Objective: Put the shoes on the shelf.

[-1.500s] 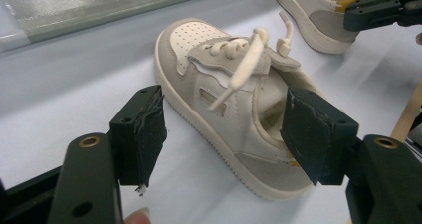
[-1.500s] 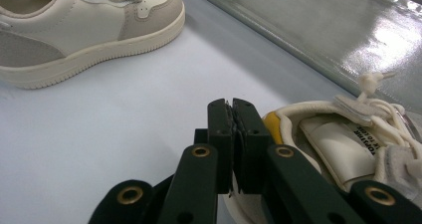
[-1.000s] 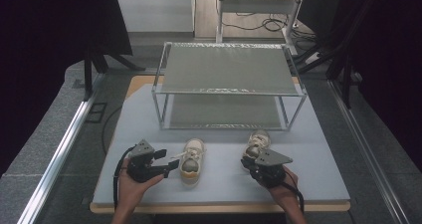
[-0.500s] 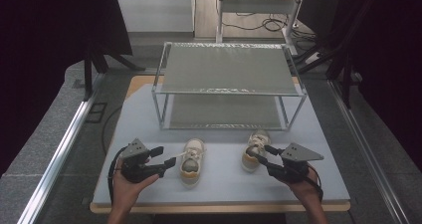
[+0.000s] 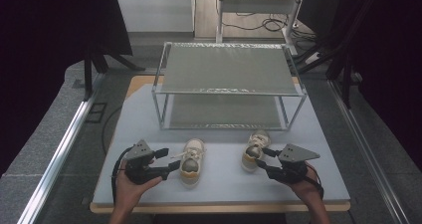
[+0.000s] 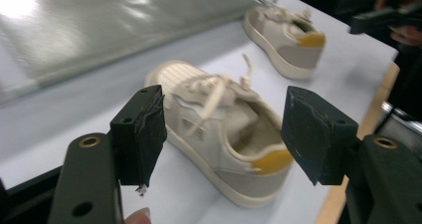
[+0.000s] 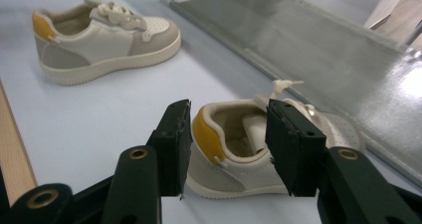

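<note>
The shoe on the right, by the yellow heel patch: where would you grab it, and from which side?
Grip the right shoe at its heel collar, coming from behind the heel. It stands upright, toe toward the rack, and the collar's firm rim is narrow enough for the right gripper, whose jaws have just been opening and now flank the heel.

Two-tier metal rack [image 5: 226,74] blocks upper centre of the high view; its open lower shelf faces the mat. Left sneaker [image 5: 190,161] and right sneaker [image 5: 255,150] sit lower centre, bare mat [image 5: 221,159] between them passable. Free strips lower left and lower right beside the rack legs.
</note>
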A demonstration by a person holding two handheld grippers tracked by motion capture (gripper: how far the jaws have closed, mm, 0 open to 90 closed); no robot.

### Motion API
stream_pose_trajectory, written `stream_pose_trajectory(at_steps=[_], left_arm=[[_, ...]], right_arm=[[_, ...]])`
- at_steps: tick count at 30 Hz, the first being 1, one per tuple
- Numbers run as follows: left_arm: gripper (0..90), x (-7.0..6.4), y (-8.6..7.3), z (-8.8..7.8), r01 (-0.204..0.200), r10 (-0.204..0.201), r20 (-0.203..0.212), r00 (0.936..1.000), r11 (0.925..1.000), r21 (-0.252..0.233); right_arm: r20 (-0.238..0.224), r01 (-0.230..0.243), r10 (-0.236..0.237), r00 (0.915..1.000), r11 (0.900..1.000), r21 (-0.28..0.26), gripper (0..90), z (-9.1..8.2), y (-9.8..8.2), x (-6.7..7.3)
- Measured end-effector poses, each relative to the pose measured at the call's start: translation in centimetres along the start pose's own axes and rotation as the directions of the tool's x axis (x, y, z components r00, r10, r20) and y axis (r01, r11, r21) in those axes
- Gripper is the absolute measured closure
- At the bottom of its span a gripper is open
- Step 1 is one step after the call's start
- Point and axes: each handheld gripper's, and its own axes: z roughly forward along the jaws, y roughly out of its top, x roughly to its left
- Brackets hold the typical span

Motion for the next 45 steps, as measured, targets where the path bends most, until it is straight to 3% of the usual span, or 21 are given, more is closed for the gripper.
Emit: stream_pose_trajectory(at_steps=[7, 14, 18, 22, 32, 41, 45], left_arm=[[33.0, -0.5, 0.0, 0.7, -0.049, 0.047, 0.039, 0.9981, 0.9983, 0.031], [32.7, -1.2, 0.0, 1.5, -0.108, 0.103, 0.081, 0.9914, 0.9920, 0.065], [32.7, -1.6, -0.3, 2.5, -0.146, 0.132, 0.134, 0.9822, 0.9834, 0.107], [32.7, -2.0, -0.5, 3.4, -0.186, 0.166, 0.136, 0.9767, 0.9709, 0.151], [33.2, -2.2, -0.7, 3.8, -0.213, 0.191, 0.149, 0.9703, 0.9649, 0.153], [33.3, -2.7, -0.8, 4.5, -0.244, 0.218, 0.151, 0.9641, 0.9528, 0.181], [32.4, -3.0, -0.9, 4.8, -0.270, 0.243, 0.151, 0.9582, 0.9430, 0.195]], right_arm=[[-0.020, 0.003, -0.002, 0.9998, 0.999, 0.040, 53.0, 0.7, -0.6, -0.2], [-0.024, 0.012, -0.011, 0.9997, 0.999, 0.050, 52.6, 0.9, -0.7, -0.1], [-0.026, 0.015, -0.014, 0.9996, 0.998, 0.057, 52.6, 1.1, -0.9, -0.1], [-0.020, 0.015, -0.014, 0.9997, 0.998, 0.061, 52.6, 1.2, -1.0, 0.0], [-0.019, 0.007, -0.006, 0.9998, 0.998, 0.059, 53.0, 1.7, -1.2, 0.1], [-0.029, 0.010, -0.008, 0.9996, 0.998, 0.063, 53.0, 2.0, -1.2, 0.2], [-0.026, 0.005, -0.003, 0.9997, 0.998, 0.060, 53.0, 2.1, -1.2, 0.2]])
